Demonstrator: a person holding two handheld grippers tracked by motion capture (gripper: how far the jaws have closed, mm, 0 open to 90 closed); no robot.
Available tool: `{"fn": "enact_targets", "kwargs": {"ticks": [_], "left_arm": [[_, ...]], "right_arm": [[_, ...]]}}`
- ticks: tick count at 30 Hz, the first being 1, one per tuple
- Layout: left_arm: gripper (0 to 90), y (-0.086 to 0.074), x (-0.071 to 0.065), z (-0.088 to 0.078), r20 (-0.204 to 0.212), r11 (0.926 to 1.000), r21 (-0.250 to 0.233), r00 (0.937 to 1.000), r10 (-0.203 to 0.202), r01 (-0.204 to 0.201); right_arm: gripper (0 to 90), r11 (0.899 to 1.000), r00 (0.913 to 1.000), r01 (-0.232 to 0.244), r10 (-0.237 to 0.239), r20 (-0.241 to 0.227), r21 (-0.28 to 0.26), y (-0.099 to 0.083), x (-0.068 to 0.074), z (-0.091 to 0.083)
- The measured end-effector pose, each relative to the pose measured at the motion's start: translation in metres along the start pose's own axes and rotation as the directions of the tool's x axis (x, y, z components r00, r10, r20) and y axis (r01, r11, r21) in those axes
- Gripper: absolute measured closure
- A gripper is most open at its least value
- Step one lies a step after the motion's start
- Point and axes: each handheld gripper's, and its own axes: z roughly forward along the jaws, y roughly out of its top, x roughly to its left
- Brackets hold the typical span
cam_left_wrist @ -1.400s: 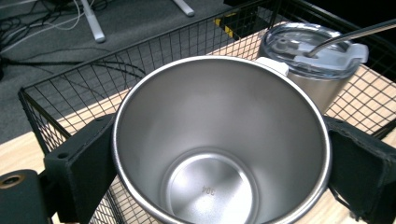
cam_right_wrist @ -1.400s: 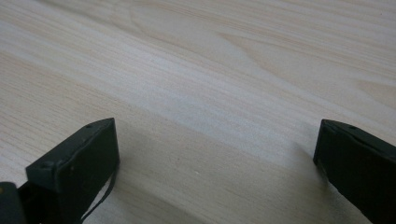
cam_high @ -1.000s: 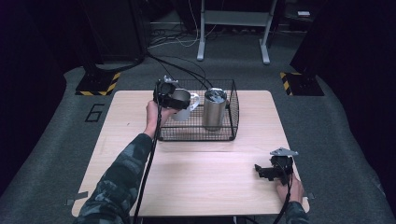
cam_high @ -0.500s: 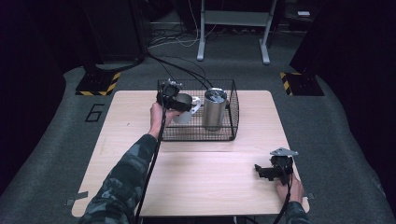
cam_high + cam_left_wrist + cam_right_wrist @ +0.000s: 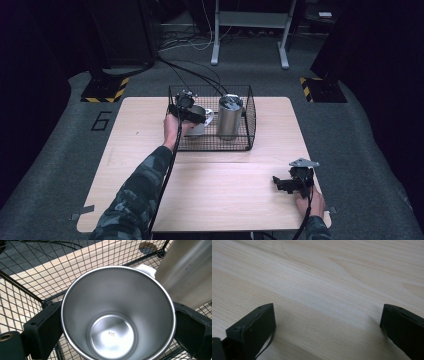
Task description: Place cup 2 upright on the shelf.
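Inside wire basket (image 5: 248, 120): left gripper (image 5: 192, 115) clamps mug (image 5: 117, 315) (canister (image 5: 229, 116) close beside).

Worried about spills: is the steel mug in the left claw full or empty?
Empty: the left gripper view shows the mug's bare steel bottom, stamped 304.

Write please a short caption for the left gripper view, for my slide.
Left tool grips a steel cup inside the wire basket, beside a tall steel canister.
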Motion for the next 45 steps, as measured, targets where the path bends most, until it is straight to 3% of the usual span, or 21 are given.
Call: {"fn": "enact_targets", "kwargs": {"ticks": [20,33,40,45], "left_arm": [[5.8,-0.005,-0.008,0.015,0.014,0.9989,0.047,0.9999,-0.007,0.006],[5.4,-0.008,-0.007,0.012,0.008,0.9986,0.052,1.0,0.001,-0.001],[3.3,-0.004,-0.011,0.002,-0.008,0.9996,0.007,0.9996,0.028,-0.028],[1.8,0.003,-0.018,-0.011,0.021,0.9988,-0.02,0.9987,0.046,-0.046]], "right_arm": [[0.0,1.0,1.0,0.0,0.0,0.0,0.0,0.0,0.0,0.0],[0.0,1.0,1.0,0.0,0.0,0.0,0.0,0.0,0.0,0.0],[0.0,1.0,1.0,0.001,-0.001,0.0,0.0,0.0,0.0,0.0],[0.0,1.0,1.0,0.003,-0.003,0.002,0.001,0.0,0.0,0.0]]}}
